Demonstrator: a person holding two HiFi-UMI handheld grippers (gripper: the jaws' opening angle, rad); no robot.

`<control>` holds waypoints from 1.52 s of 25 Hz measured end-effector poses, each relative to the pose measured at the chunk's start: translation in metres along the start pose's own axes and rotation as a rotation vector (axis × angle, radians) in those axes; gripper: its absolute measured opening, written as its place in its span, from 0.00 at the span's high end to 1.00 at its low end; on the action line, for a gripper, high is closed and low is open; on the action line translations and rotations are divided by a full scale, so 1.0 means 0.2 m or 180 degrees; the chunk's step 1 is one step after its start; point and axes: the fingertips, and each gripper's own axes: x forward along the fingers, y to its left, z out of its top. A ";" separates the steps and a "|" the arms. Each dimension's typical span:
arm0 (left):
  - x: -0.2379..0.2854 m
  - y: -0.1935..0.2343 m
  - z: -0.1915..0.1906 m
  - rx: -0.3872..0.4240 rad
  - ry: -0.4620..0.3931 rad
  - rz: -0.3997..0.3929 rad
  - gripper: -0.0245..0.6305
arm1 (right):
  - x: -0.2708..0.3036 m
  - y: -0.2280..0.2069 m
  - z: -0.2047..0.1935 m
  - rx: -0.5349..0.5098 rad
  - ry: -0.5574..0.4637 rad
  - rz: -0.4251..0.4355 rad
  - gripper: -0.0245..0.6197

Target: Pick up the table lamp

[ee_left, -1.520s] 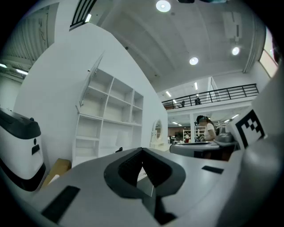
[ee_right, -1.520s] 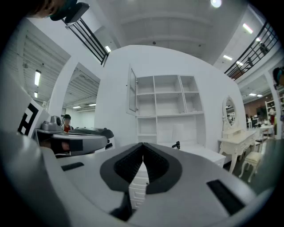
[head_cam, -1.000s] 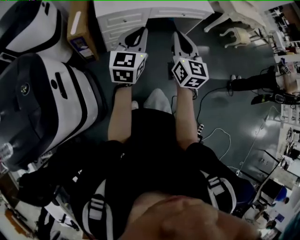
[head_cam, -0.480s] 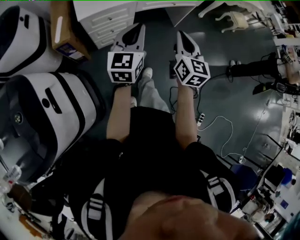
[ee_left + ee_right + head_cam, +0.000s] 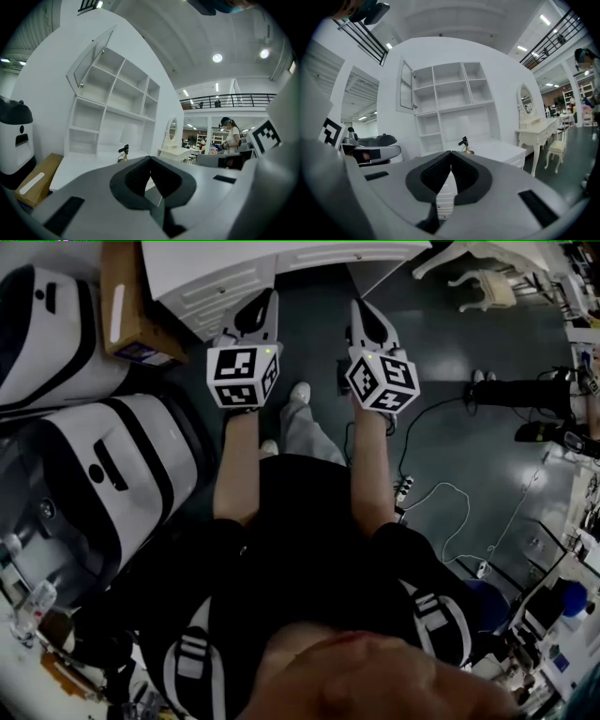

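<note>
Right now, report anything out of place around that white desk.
Only the glass door at the top left of the white shelf unit: it stands swung open, while the other compartments show no door. Nothing looks spilled or broken.

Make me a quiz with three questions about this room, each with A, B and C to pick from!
1. What colour are the shelves?
A. red
B. white
C. green

2. Where is the lamp?
A. on the desk, below the shelves
B. up on the top shelf
C. under the desk

3. How are the jaws of the left gripper?
A. wide open
B. shut on the lamp
C. shut with nothing between them

Answers:
1. B, the whole set of shelves is white in both gripper views.
2. A, the small lamp stands on the desk top in front of the lowest shelves.
3. C, the left gripper view shows the two tips meeting, and the lamp is far off on the desk.
</note>
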 end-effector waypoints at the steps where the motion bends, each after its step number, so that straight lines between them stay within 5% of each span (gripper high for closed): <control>1: 0.05 0.00 0.00 0.0005 0.0008 -0.0007 0.95 | 0.02 -0.04 0.02 0.0016 -0.0020 -0.0024 0.93; 17: 0.70 -0.19 0.26 0.0390 -0.0024 -0.0191 0.95 | 0.31 -0.62 0.40 0.0296 -0.0523 -0.0139 0.93; 25: 0.92 -0.34 0.27 0.0358 -0.0114 -0.0400 0.95 | 0.29 -0.91 0.47 0.0275 -0.0629 -0.0347 0.93; 38: 0.95 -0.05 0.12 0.0123 0.0051 -0.0002 0.95 | 0.61 -0.69 0.30 0.0131 -0.0178 0.0145 0.93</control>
